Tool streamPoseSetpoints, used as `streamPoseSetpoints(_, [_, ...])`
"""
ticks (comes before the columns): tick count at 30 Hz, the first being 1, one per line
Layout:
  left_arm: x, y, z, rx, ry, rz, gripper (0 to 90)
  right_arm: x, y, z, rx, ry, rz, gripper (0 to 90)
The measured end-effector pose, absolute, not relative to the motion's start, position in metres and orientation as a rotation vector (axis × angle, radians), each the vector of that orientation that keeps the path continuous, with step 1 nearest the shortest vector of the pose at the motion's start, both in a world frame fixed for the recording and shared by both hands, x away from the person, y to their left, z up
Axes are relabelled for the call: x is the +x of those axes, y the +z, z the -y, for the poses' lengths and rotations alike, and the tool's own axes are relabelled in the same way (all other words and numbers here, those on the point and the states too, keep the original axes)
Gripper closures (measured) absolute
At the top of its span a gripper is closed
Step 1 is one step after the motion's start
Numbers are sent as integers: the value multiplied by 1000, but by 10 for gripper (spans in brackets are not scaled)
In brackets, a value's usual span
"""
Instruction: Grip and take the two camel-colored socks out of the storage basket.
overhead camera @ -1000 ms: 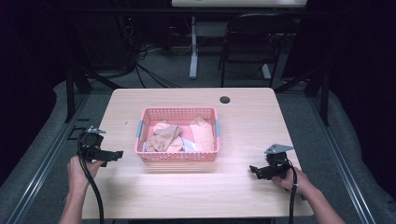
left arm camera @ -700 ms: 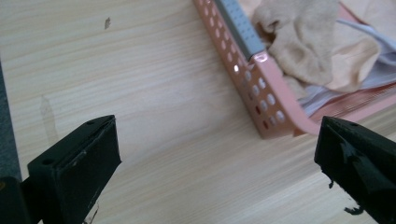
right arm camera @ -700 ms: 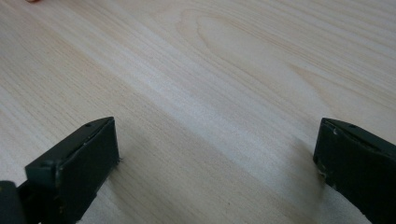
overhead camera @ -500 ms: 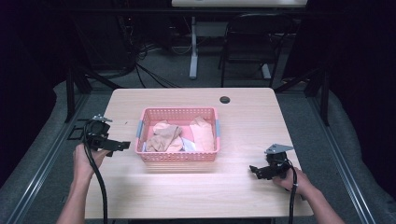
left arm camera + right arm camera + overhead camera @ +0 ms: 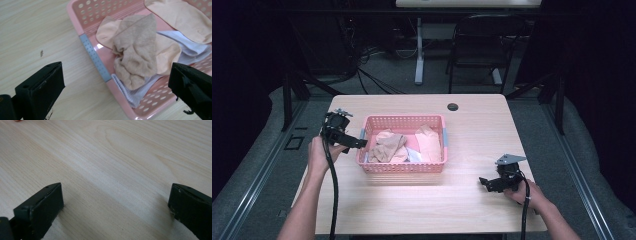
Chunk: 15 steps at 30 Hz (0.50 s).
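Two tongs, both spread, nothing pinched. Your left tongs (image 5: 115,82) hang over basket (image 5: 402,168) left rim, lined up on tan sock (image 5: 136,57) atop pile, probably first pick. Right tongs (image 5: 115,202) parked low over bare table (image 5: 120,157), out of way.

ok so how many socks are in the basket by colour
tan sock: 1
peach socks: 2
white socks: 2, though the bunching makes this hard to tell
total: 5 in the pink basket
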<state>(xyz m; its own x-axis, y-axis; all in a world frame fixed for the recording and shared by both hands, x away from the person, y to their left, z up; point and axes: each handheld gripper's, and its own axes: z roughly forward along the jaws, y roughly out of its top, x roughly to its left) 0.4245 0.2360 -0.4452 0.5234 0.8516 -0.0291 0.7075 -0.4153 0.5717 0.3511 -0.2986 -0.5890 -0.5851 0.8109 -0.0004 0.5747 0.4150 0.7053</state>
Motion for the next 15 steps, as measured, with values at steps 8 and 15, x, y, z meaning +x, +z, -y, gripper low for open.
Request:
streamPoseSetpoints(8, [451, -454, -202, 2267, 284, -1164, 59, 351, -589, 299, 1194, 962, -2333, 0])
streamPoseSetpoints(15, [462, -467, -180, 2371, 291, -1170, 75, 351, -589, 299, 1194, 964, -2333, 0])
